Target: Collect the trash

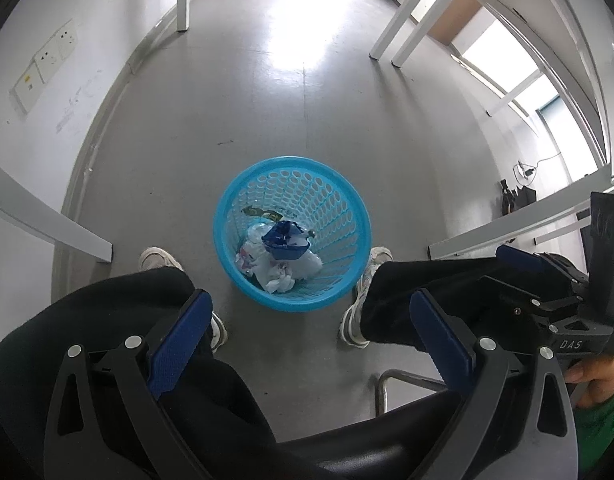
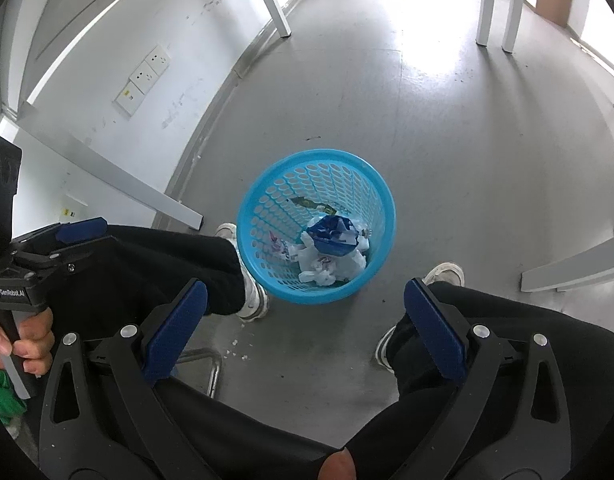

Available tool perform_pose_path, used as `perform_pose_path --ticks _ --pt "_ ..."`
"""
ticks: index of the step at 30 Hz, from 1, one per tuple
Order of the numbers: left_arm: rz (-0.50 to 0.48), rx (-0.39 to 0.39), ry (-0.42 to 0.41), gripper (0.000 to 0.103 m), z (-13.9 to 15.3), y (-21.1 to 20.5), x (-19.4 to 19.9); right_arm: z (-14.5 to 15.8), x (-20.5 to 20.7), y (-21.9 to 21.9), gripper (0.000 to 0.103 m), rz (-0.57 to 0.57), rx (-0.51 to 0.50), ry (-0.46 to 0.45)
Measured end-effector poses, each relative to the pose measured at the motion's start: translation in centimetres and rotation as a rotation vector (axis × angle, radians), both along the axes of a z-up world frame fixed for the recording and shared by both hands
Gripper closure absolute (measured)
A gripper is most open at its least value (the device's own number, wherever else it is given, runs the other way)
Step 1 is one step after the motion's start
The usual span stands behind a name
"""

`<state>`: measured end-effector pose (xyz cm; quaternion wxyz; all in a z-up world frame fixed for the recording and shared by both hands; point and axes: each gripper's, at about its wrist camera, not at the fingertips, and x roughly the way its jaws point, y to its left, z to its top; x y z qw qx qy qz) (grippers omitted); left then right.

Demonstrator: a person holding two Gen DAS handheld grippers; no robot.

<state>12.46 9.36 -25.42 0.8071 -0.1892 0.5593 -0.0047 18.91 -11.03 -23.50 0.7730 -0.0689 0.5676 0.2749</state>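
Left gripper (image 1: 311,336) fingers wide apart, empty; right gripper (image 2: 307,328) same; blue basket (image 1: 227,220) on floor between shoes, holding crumpled wrappers (image 1: 285,240).

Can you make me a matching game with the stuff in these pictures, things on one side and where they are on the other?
Things:
1. Basket
2. Blue wrapper
3. Sockets
4. Shoes

Places:
A. On the wall
B. Inside the basket, on the white scraps
C. On the floor between the shoes
D. On the floor, either side of the basket

Pairs: 1-C, 2-B, 3-A, 4-D
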Motion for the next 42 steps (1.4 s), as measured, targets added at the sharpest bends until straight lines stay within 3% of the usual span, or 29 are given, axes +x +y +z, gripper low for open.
perform_pose_path --ticks 42 --pt "0.006 -0.006 0.024 0.006 -0.42 0.41 0.03 -0.23 0.07 0.35 0.009 0.008 0.006 0.010"
